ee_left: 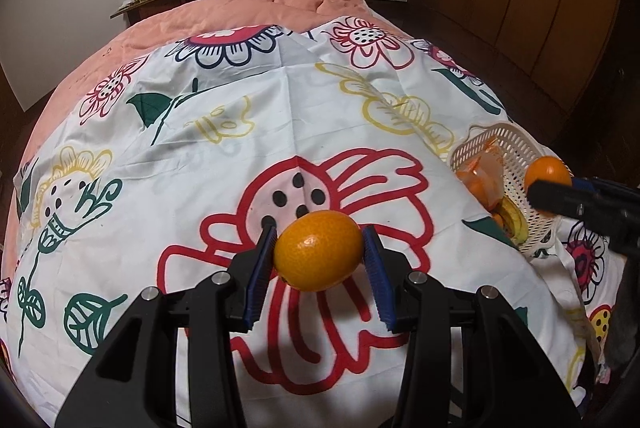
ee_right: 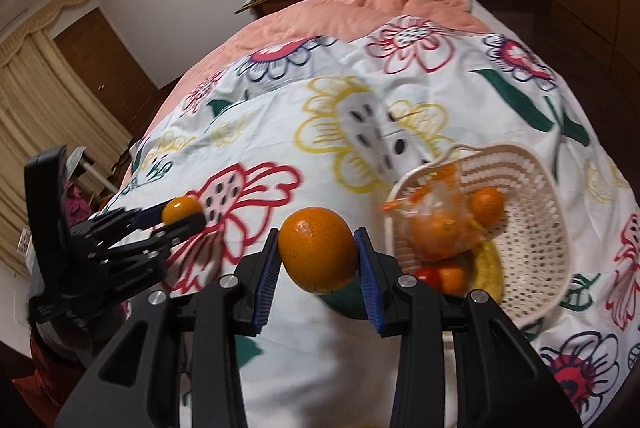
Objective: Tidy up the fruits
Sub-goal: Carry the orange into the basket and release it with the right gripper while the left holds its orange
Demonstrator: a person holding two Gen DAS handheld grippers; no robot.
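The left gripper (ee_left: 320,252) clamps an orange (ee_left: 319,250) at lower centre; the right gripper (ee_right: 316,252) clamps another orange (ee_right: 317,250). The basket (ee_right: 532,228) at right holds blurred fruit, partly hidden by a plastic bag (ee_right: 436,211).

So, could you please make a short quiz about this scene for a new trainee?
1. True or false: the left hand-held gripper is empty.
2. Multiple choice: the white basket holds A) only oranges, B) a bag of oranges, a banana and other fruit, C) nothing.
3. Fill in: the right hand-held gripper is shut on an ____.

Key:
1. False; it is shut on an orange.
2. B; the bag of oranges lies in it with a banana and a loose orange.
3. orange; it is above the floral sheet, left of the basket.
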